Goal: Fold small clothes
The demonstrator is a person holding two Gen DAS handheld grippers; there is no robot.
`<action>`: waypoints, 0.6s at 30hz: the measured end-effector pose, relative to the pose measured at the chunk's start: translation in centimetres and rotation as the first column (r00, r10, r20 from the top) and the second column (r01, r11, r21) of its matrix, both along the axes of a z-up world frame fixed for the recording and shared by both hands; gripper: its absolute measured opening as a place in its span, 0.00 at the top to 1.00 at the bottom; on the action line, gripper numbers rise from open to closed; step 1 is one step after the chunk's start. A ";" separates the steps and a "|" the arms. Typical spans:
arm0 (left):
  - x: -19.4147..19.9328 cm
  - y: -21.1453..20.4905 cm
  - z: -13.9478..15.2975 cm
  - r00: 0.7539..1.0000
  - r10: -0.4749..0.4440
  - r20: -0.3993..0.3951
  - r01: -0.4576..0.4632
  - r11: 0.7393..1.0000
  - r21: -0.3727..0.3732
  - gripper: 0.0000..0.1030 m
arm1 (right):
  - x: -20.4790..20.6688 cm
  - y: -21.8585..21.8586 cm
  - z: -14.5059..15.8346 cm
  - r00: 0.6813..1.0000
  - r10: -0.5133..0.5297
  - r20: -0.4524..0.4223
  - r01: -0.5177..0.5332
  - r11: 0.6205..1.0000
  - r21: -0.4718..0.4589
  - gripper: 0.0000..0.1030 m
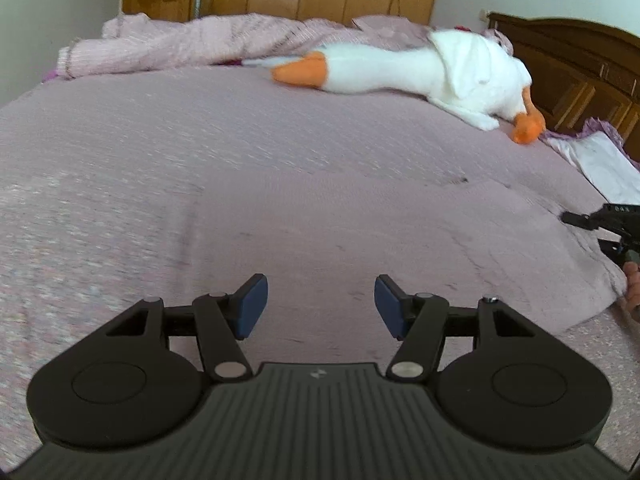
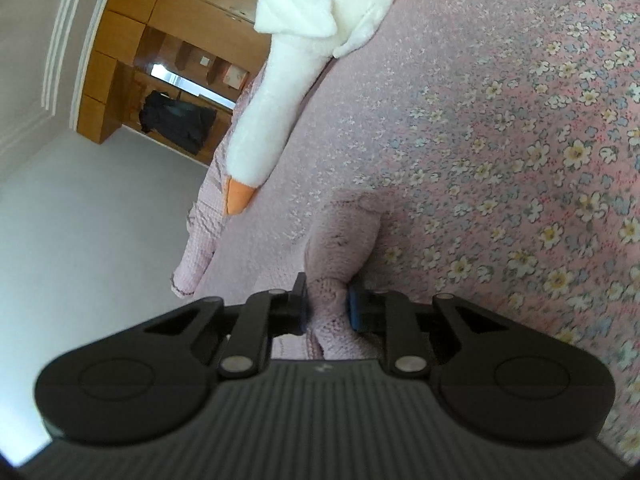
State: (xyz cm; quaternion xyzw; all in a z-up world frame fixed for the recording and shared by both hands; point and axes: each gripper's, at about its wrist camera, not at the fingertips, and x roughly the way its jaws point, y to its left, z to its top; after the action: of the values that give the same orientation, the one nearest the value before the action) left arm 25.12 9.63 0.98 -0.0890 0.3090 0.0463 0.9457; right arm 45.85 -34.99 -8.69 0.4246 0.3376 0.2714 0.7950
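1. My left tongs stand spread wide above the bed, with nothing between the blue pads.
2. My right tongs are pressed onto a bunched fold of the pink knit garment; the cloth fills the gap between the fingers and runs under the tool body, so I cannot see how far it goes.
3. In the left view the same garment lies spread flat on the pink flowered bedspread. Its colour so nearly matches the cover that its edges are hard to trace, and motion blur smears the near part.
4. The right tongs show only at the right edge of that view, mostly cut off, with a bit of my hand below.
5. A white stuffed goose lies well beyond the garment, near the dark headboard.
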 end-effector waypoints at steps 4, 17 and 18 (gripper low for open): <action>-2.0 3.1 0.0 0.995 0.059 0.078 -0.058 0.998 -0.010 0.22 | -0.6 0.8 0.8 1.000 -0.028 0.008 0.028 1.000 -0.001 0.80; -2.9 10.9 -0.5 0.980 0.180 0.084 -0.168 0.977 -0.131 0.21 | -0.3 7.4 6.8 0.997 -0.071 0.000 0.070 0.982 -0.175 0.81; -3.0 11.1 -0.3 0.981 0.174 0.085 -0.162 0.978 -0.130 0.21 | -0.5 7.8 7.1 0.997 -0.072 -0.001 0.070 0.979 -0.191 0.81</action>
State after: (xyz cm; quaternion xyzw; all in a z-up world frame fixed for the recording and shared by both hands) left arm 22.17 20.71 0.69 -0.1750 0.2570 0.1026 0.9449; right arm 45.31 -27.15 -1.61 0.3594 0.3497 0.2077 0.8399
